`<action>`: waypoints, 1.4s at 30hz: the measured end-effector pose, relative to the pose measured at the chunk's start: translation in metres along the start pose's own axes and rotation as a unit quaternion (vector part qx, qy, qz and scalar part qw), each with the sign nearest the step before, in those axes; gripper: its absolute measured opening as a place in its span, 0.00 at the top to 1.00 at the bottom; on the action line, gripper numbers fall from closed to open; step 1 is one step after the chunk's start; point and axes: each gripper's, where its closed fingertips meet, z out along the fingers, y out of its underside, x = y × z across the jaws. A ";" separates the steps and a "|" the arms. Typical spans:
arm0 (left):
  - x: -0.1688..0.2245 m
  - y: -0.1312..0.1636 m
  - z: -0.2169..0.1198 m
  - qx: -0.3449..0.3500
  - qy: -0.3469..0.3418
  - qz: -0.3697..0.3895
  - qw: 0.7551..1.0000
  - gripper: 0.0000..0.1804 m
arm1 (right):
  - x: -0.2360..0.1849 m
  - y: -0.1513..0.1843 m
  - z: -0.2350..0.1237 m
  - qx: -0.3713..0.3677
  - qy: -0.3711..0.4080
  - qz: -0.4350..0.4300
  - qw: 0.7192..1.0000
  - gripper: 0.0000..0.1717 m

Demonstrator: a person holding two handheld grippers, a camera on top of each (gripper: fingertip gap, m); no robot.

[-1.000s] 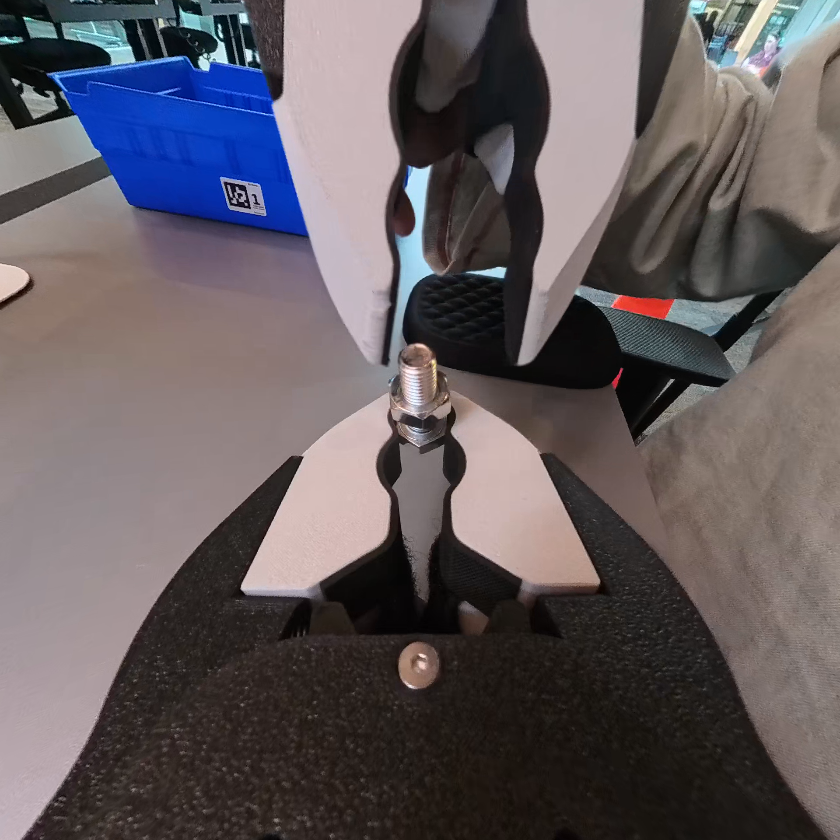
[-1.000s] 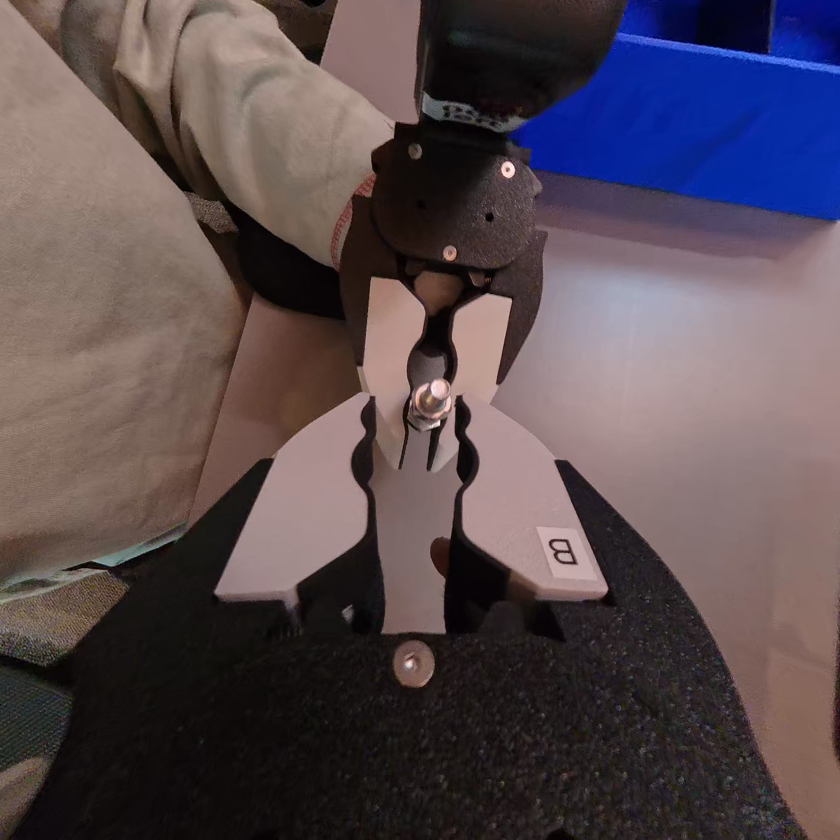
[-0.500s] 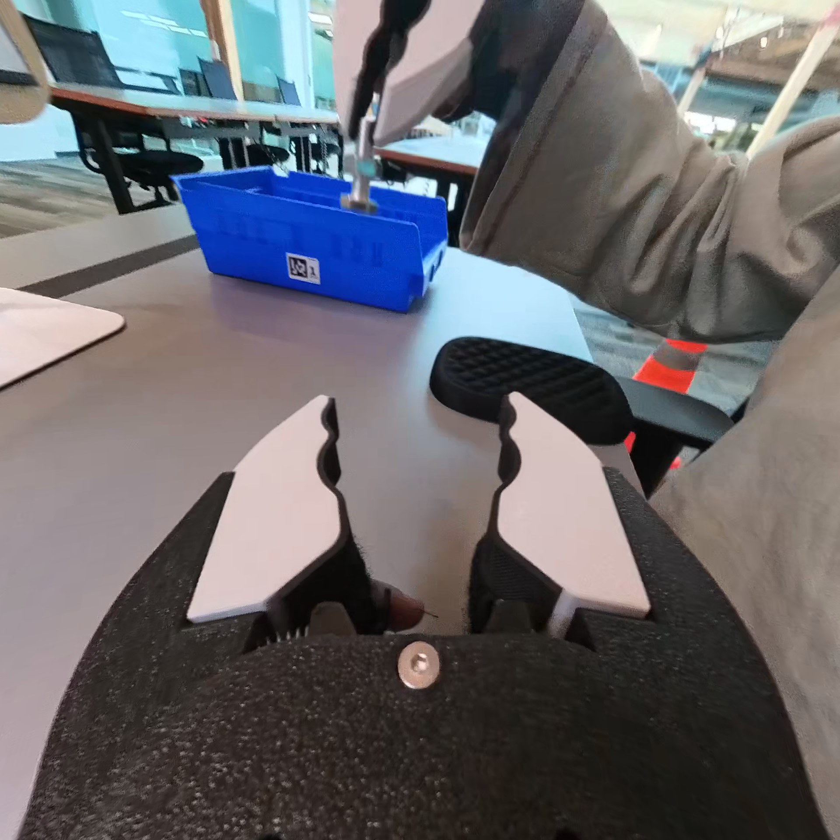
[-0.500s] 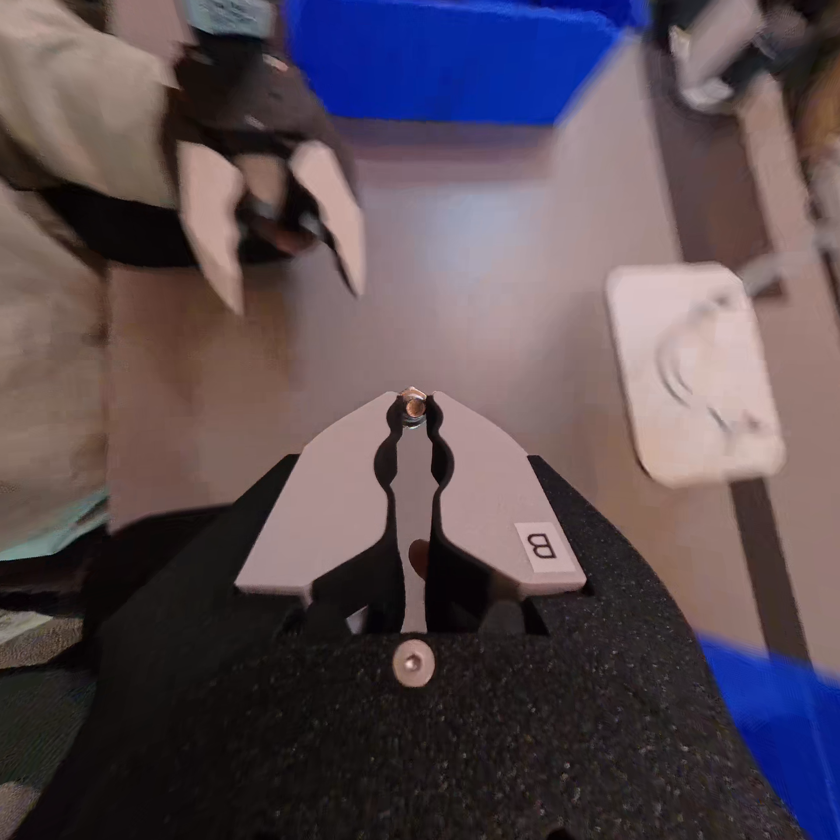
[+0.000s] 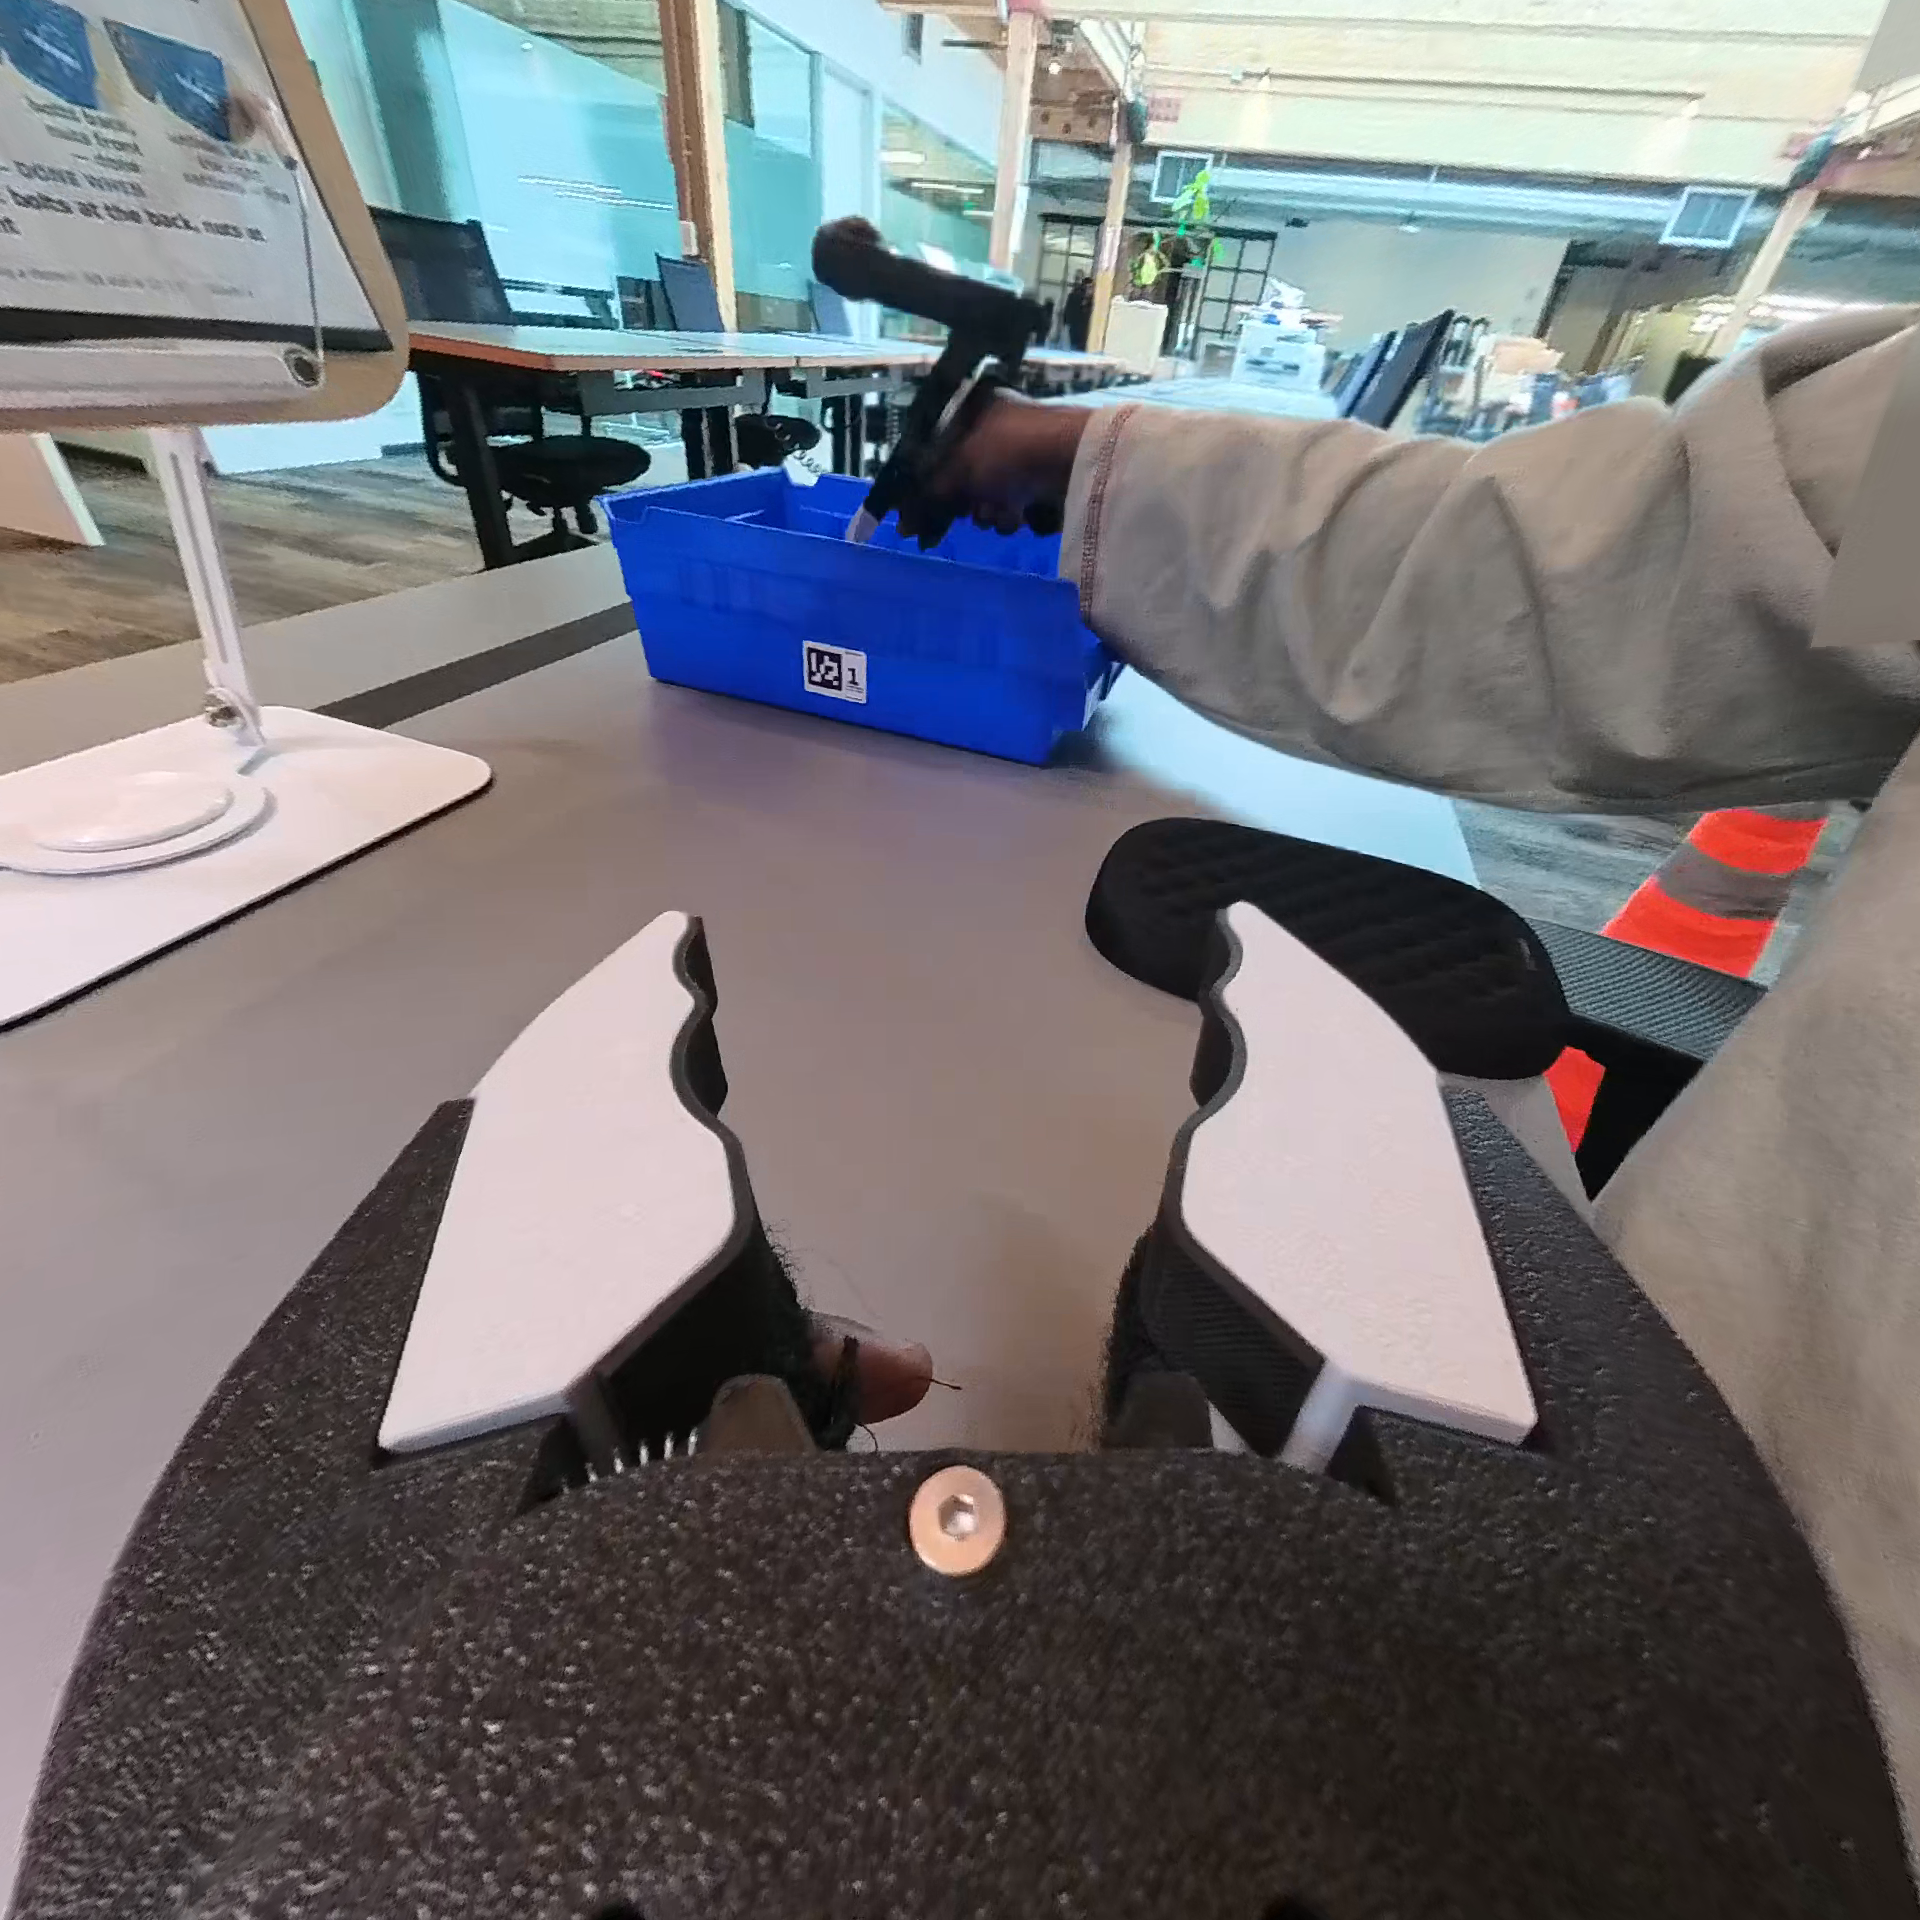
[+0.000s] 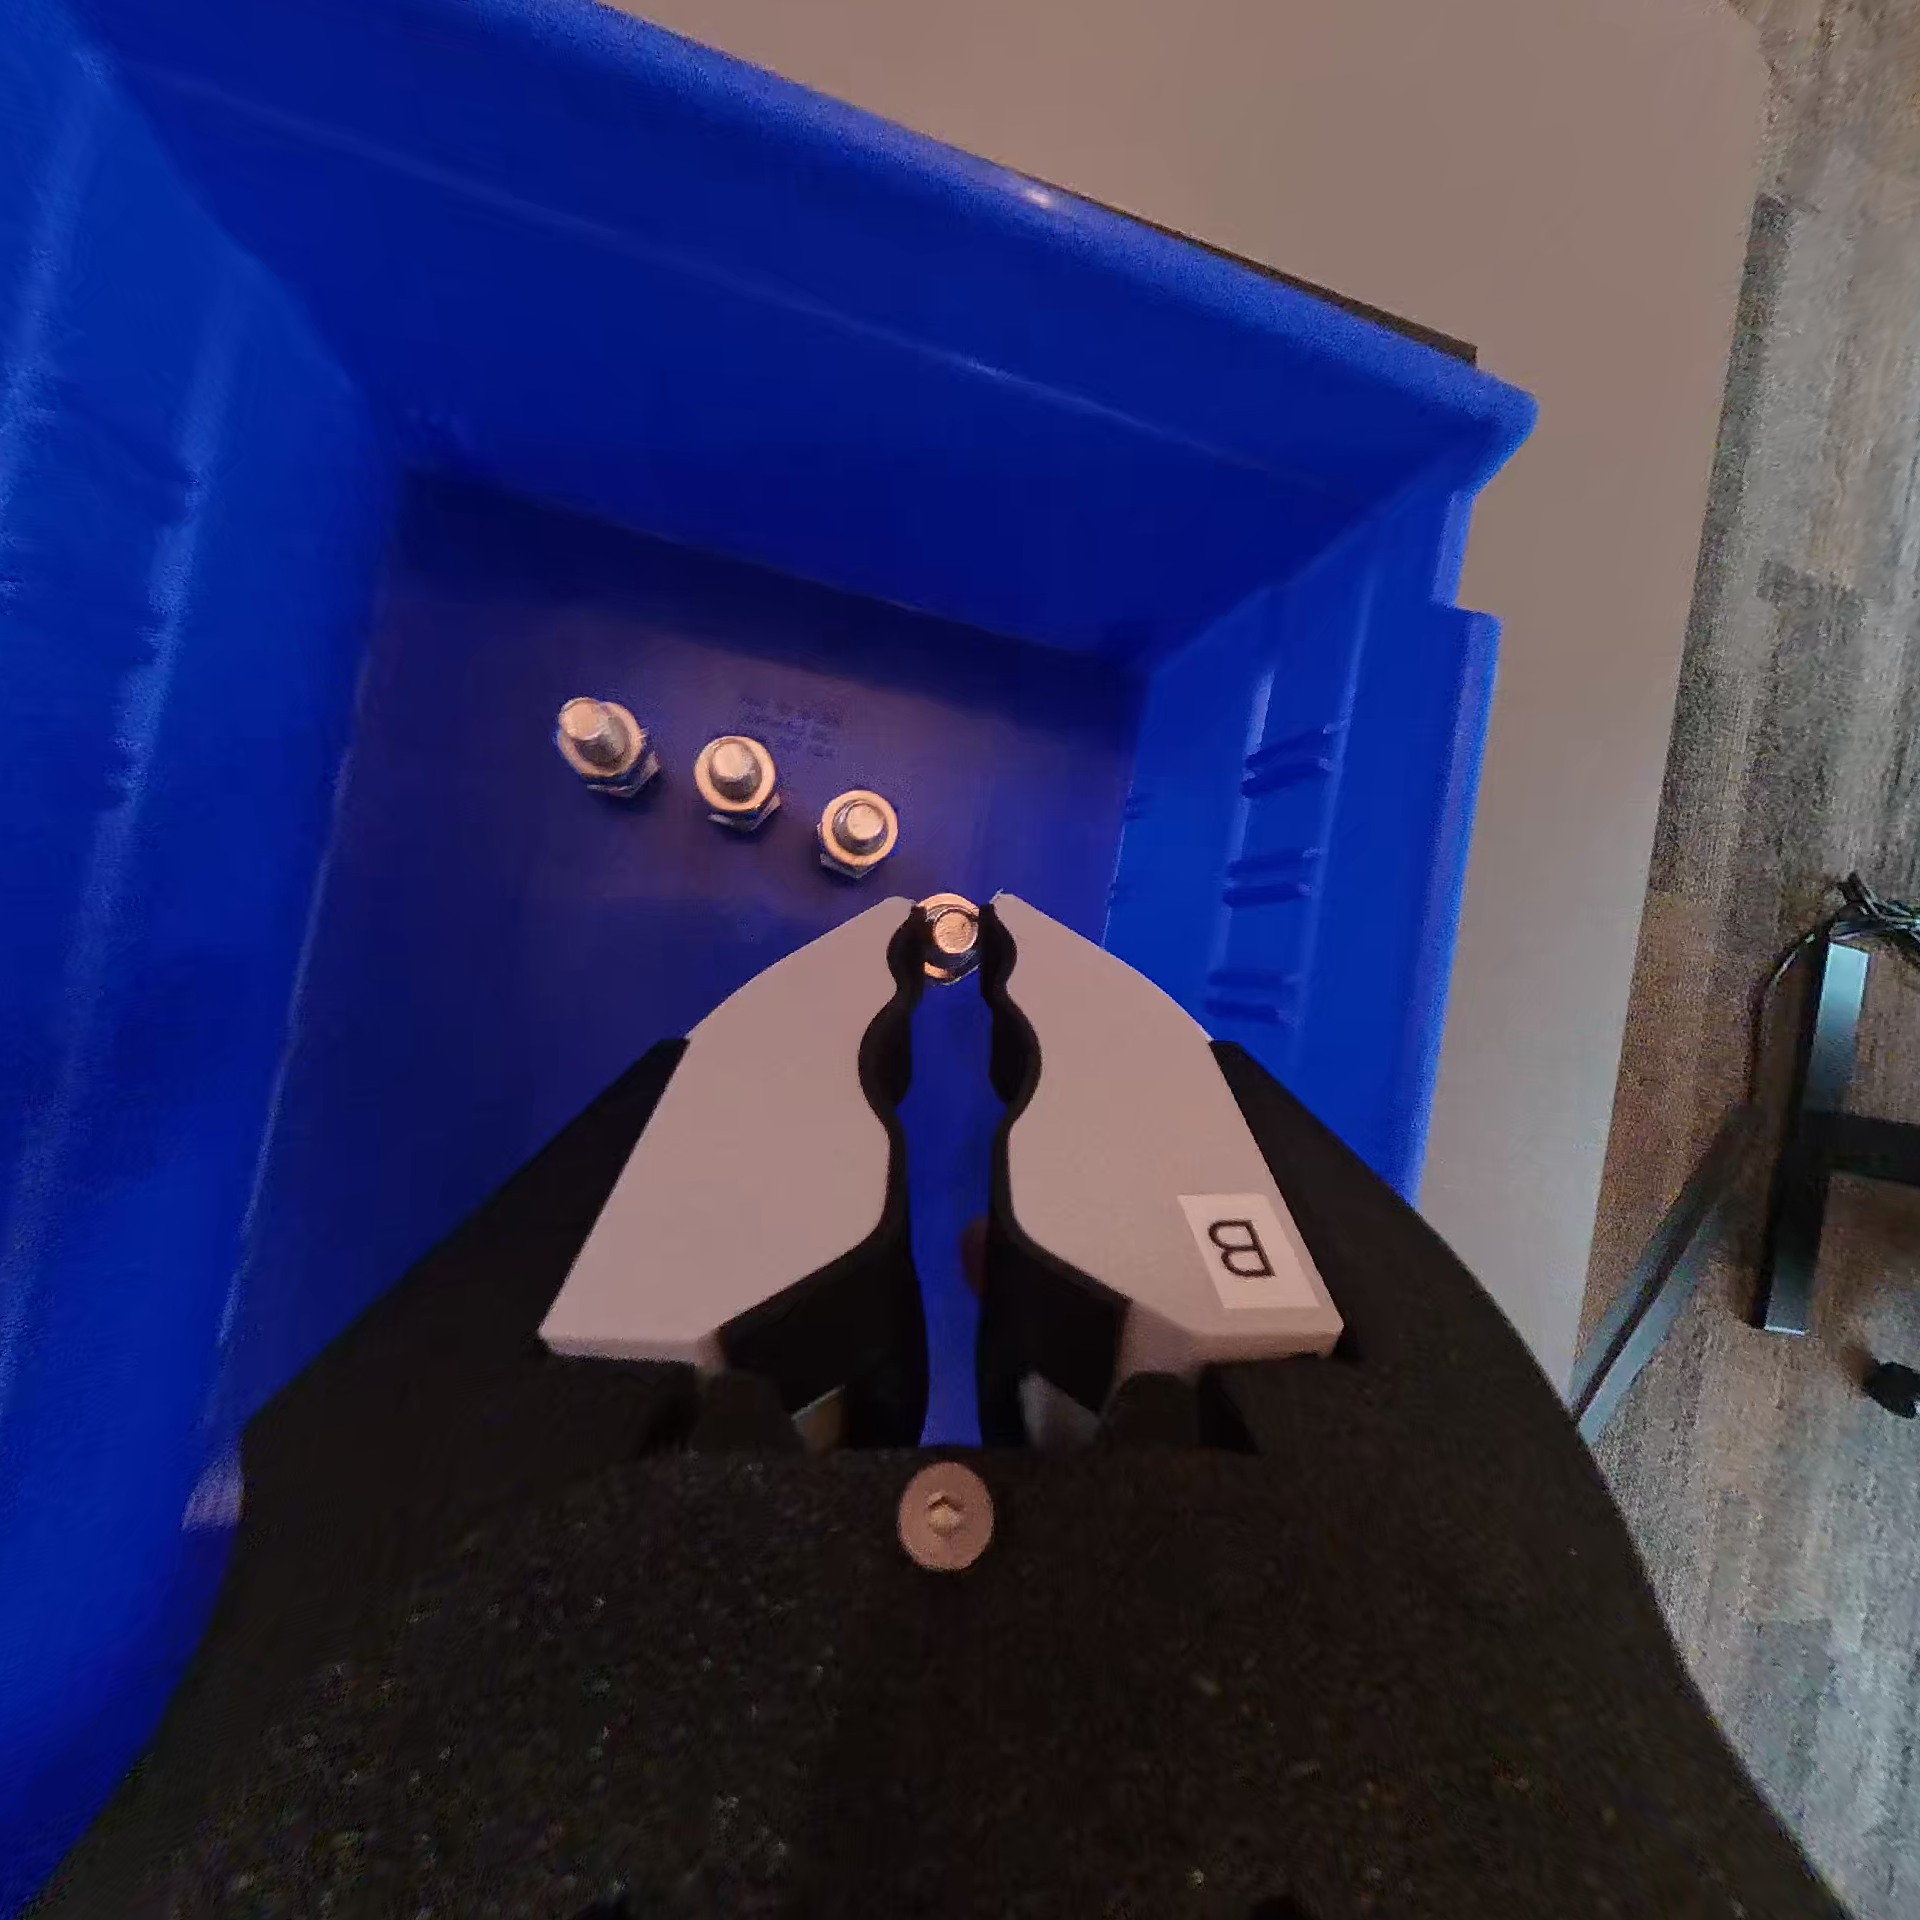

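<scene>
- The right gripper (image 6: 954, 940) points down into the blue bin (image 6: 727, 343), its fingers (image 6: 821, 997) clamped on a bolt (image 6: 951, 935) by the shank, head downward, low over the floor.
- Three more bolts (image 6: 740, 779) stand in a row on that floor, just beside it.
- The left gripper (image 5: 956, 997) hovers over the table (image 5: 852, 831), well apart from the bin, fingers spread wide with nothing between them.

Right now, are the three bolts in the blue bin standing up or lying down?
Standing: the three bolts rest on their heads on the bin floor, threaded ends up.

Two wrist views sharing blue bin (image 5: 831, 613)
</scene>
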 end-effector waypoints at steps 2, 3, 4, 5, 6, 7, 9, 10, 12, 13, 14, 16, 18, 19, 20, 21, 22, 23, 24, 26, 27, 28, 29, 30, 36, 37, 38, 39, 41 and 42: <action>0.000 -0.001 -0.003 0.000 -0.008 -0.001 1.000 0.51 | 0.003 0.003 0.011 -0.003 0.007 0.012 1.000 0.95; -0.001 -0.002 -0.004 0.001 -0.012 -0.004 1.000 0.51 | 0.004 0.003 0.015 -0.001 0.008 0.016 1.000 0.95; -0.001 -0.002 -0.006 0.000 -0.017 -0.005 1.000 0.51 | 0.004 0.002 0.017 0.004 0.006 0.019 1.000 0.95; -0.002 -0.001 -0.007 0.000 -0.021 -0.007 1.000 0.51 | 0.005 0.002 0.018 0.006 0.006 0.021 1.000 0.95; -0.003 -0.001 -0.008 0.000 -0.026 -0.008 1.000 0.51 | 0.006 0.003 0.019 0.005 0.011 0.019 1.000 0.95; -0.004 -0.001 -0.010 0.000 -0.031 -0.009 0.999 0.52 | 0.007 0.003 0.021 0.003 0.013 0.016 1.000 0.95; -0.004 -0.002 -0.013 0.000 -0.038 -0.011 0.999 0.52 | 0.004 0.005 0.025 -0.001 0.004 0.020 1.000 0.95; -0.005 -0.002 -0.014 -0.001 -0.042 -0.012 0.999 0.52 | 0.004 0.006 0.026 -0.003 0.003 0.021 1.000 0.95; -0.006 -0.003 -0.017 -0.005 -0.053 -0.013 0.998 0.51 | 0.003 0.010 0.028 -0.009 0.005 0.021 1.000 0.94; -0.007 -0.004 -0.020 -0.006 -0.060 -0.013 0.998 0.51 | 0.003 0.011 0.029 -0.012 0.005 0.022 1.000 0.93; -0.009 -0.005 -0.022 -0.007 -0.070 -0.013 0.997 0.51 | 0.002 0.010 0.027 -0.006 0.004 0.025 1.000 0.89; -0.015 -0.008 -0.029 -0.010 -0.096 -0.014 0.995 0.51 | -0.004 0.004 0.018 0.018 -0.005 0.034 0.999 0.80; -0.024 -0.011 -0.038 -0.018 -0.132 -0.022 0.991 0.51 | -0.011 -0.003 0.001 0.049 -0.010 0.047 0.998 0.71; -0.030 -0.013 -0.043 -0.023 -0.151 -0.029 0.988 0.50 | -0.017 -0.007 -0.010 0.068 -0.016 0.054 0.996 0.65; -0.035 -0.015 -0.049 -0.027 -0.171 -0.035 0.984 0.47 | -0.026 -0.011 -0.022 0.090 -0.024 0.061 0.994 0.59; -0.042 -0.018 -0.055 -0.029 -0.196 -0.040 0.979 0.44 | -0.035 -0.014 -0.036 0.111 -0.030 0.067 0.991 0.51; -0.048 -0.022 -0.062 -0.029 -0.223 -0.040 0.974 0.42 | -0.044 -0.016 -0.049 0.132 -0.034 0.072 0.988 0.46; -0.054 -0.027 -0.070 -0.027 -0.252 -0.039 0.967 0.39 | -0.055 -0.017 -0.063 0.152 -0.034 0.075 0.985 0.39; -0.060 -0.032 -0.079 -0.025 -0.285 -0.039 0.957 0.36 | -0.064 -0.016 -0.077 0.171 -0.028 0.079 0.982 0.32; -0.073 -0.040 -0.102 -0.030 -0.361 -0.040 0.931 0.28 | -0.083 -0.011 -0.104 0.203 -0.006 0.083 0.976 0.18; -0.079 -0.044 -0.114 -0.033 -0.399 -0.038 0.916 0.24 | -0.093 -0.007 -0.117 0.217 0.006 0.080 0.973 0.14; -0.083 -0.048 -0.127 -0.035 -0.434 -0.035 0.899 0.20 | -0.104 -0.002 -0.130 0.232 0.016 0.077 0.970 0.14; -0.086 -0.052 -0.139 -0.036 -0.465 -0.031 0.884 0.19 | -0.116 0.003 -0.143 0.246 0.019 0.077 0.966 0.14; -0.087 -0.056 -0.151 -0.032 -0.492 -0.029 0.869 0.19 | -0.128 0.008 -0.155 0.263 0.020 0.082 0.961 0.14; -0.070 -0.068 -0.184 -0.011 -0.564 -0.016 0.826 0.19 | -0.178 0.049 -0.211 0.316 0.039 0.106 0.942 0.14; -0.065 -0.069 -0.185 -0.005 -0.564 -0.018 0.825 0.18 | -0.184 0.056 -0.219 0.326 0.046 0.109 0.938 0.14; -0.058 -0.069 -0.185 0.000 -0.563 -0.022 0.826 0.19 | -0.189 0.063 -0.227 0.333 0.051 0.112 0.935 0.14; -0.052 -0.069 -0.184 0.001 -0.560 -0.025 0.828 0.19 | -0.195 0.070 -0.233 0.337 0.053 0.112 0.933 0.14; -0.038 -0.065 -0.182 -0.004 -0.558 -0.026 0.830 0.19 | -0.206 0.085 -0.241 0.338 0.057 0.106 0.933 0.14; -0.032 -0.064 -0.181 -0.007 -0.558 -0.024 0.829 0.19 | -0.211 0.091 -0.245 0.338 0.057 0.102 0.934 0.14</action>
